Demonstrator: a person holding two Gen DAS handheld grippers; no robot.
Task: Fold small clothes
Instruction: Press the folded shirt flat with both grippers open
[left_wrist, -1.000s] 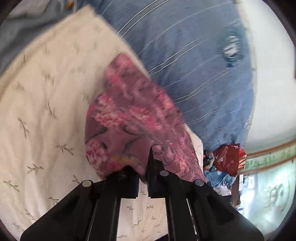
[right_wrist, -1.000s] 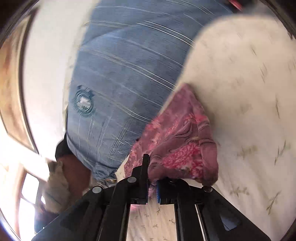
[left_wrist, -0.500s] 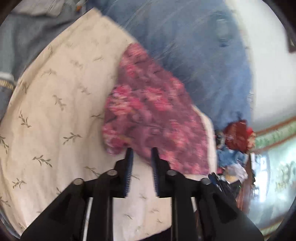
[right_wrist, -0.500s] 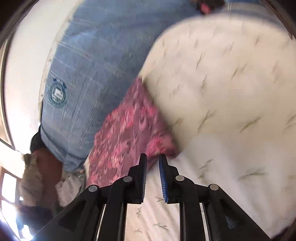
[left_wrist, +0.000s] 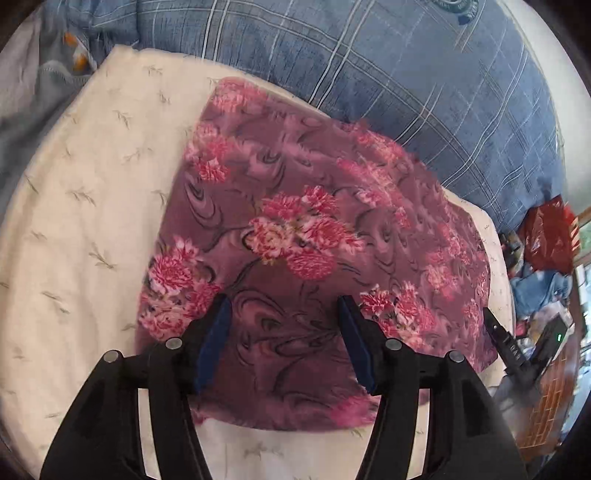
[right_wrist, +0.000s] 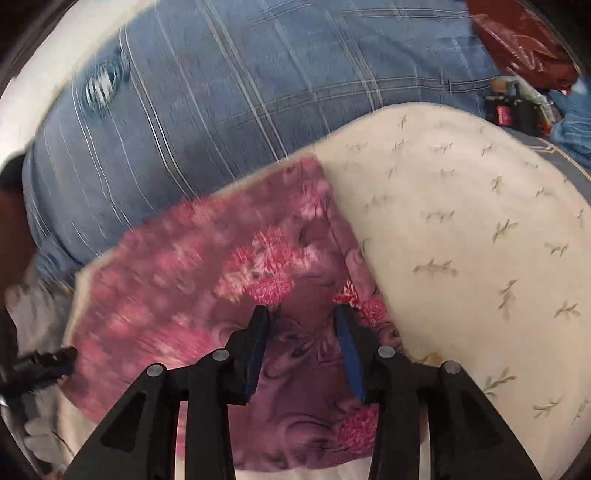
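A purple cloth with pink flowers lies spread flat on a cream sheet with a leaf print. My left gripper hovers over the cloth's near left part; its jaws are opening, the blue pads apart and nothing pinched between them. In the right wrist view the same cloth lies below my right gripper, whose jaws are also opening with no fabric gripped. The right gripper's tip shows at the cloth's right edge in the left wrist view. The left gripper's tip shows at the cloth's left edge in the right wrist view.
A blue plaid quilt lies bunched behind the cream sheet. A red plastic bag and scattered clutter sit beyond the bed on the right. Grey and blue fabric lies at the far left.
Both grippers let go of the bunched cloth and opened. The cloth, hanging gathered a second ago, now lies spread flat on the sheet, and both grippers have dropped closer to it.
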